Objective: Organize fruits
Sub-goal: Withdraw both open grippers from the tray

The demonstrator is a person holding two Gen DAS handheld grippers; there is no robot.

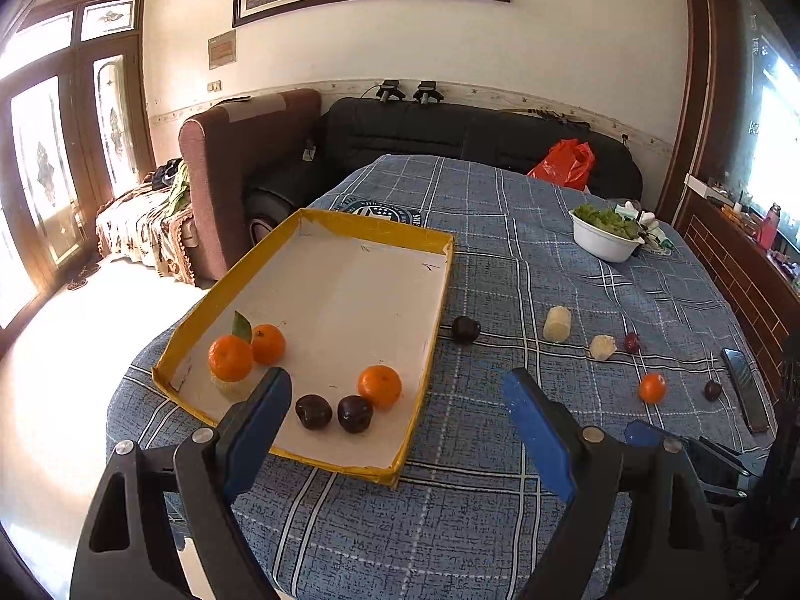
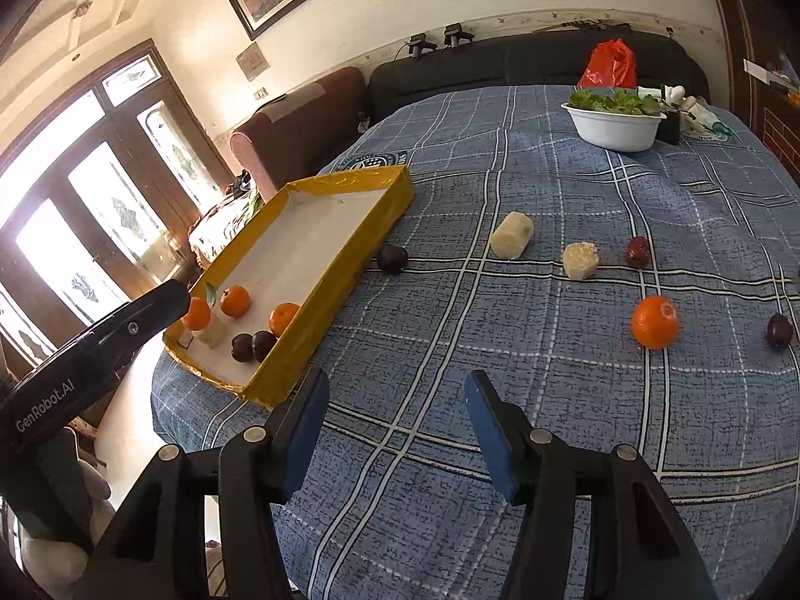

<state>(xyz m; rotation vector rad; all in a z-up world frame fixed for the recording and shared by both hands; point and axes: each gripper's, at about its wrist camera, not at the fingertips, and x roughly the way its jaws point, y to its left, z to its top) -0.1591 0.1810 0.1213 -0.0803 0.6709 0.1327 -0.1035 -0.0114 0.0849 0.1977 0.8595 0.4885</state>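
A yellow-rimmed cardboard tray [image 1: 440, 295] [image 2: 395, 190] lies on the blue checked cloth. It holds three oranges [image 1: 380, 386], two dark plums [image 1: 314, 412] and a pale chunk [image 1: 235, 387]. On the cloth lie a dark plum [image 1: 466, 330] [image 2: 392, 259], two pale chunks [image 1: 557, 323] [image 2: 511, 235], a small red plum [image 1: 632, 343] [image 2: 639, 251], an orange [image 1: 652, 388] [image 2: 654, 322] and another plum [image 1: 713, 390] [image 2: 780, 330]. My left gripper [image 1: 397, 410] is open and empty over the tray's near right corner. My right gripper [image 2: 395, 405] is open and empty above bare cloth.
A white bowl of greens [image 1: 605, 235] [image 2: 614, 122] stands at the far right of the table. A dark phone [image 1: 745, 382] lies at the right edge. A red bag [image 1: 565, 162], a black sofa and a brown armchair [image 1: 225, 170] stand behind the table.
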